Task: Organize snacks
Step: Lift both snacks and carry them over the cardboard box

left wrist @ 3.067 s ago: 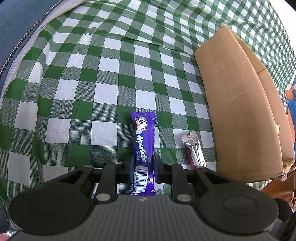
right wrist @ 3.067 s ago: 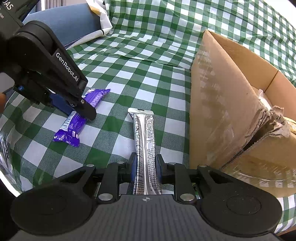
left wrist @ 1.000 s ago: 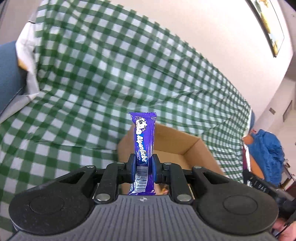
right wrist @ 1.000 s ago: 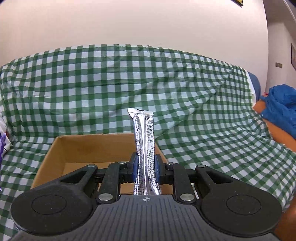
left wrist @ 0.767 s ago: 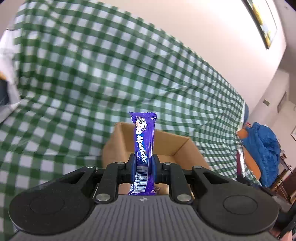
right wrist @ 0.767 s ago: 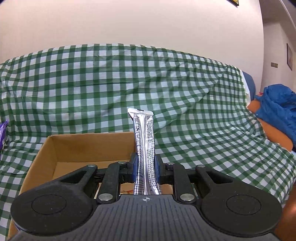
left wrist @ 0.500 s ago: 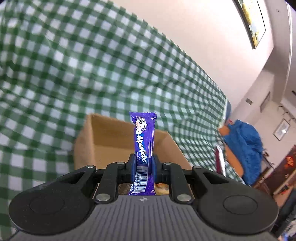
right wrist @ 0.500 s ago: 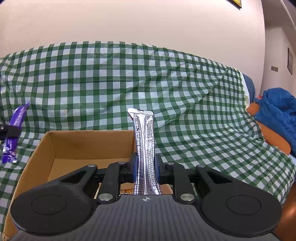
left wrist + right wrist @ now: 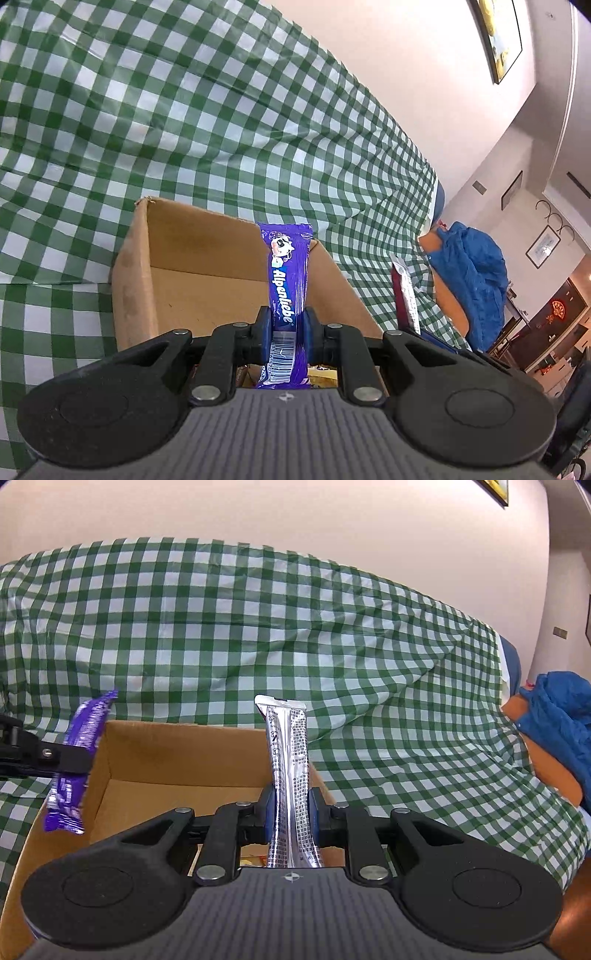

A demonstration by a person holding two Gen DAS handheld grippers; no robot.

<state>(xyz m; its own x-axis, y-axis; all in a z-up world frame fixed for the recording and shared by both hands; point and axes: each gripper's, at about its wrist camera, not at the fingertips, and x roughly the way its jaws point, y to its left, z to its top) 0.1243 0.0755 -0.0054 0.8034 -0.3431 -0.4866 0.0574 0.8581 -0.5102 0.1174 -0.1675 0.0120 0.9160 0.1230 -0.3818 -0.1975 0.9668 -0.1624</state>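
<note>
- Left gripper: jaws pinch the purple bar near its lower end, just above the barcode. Bar stands upright, most of its length free above the pads.
- Purple bar hangs over the left wall of the box; the right wrist view shows it over that edge, tilted, tail end drooping below the jaws.
- Handling, my read: light, thin film wrapper, slick. The bar keeps its line above the grip, so the content looks fairly stiff. The low grip makes it likely to swing; a pinch nearer mid-length would hold it steadier.
- Box: open cardboard, sits on the green check cloth. Some packets show at the bottom, mostly hidden behind the grippers.
- Right gripper: jaws pinch the silver bar, also low on its length, upright over the box near its right wall.
- Silver bar: foil-like, light, slick. It creases inward at the pads, so the wrapper is soft there. Keep squeeze modest; too much could crush the contents.
- Both should drop clean on release.
</note>
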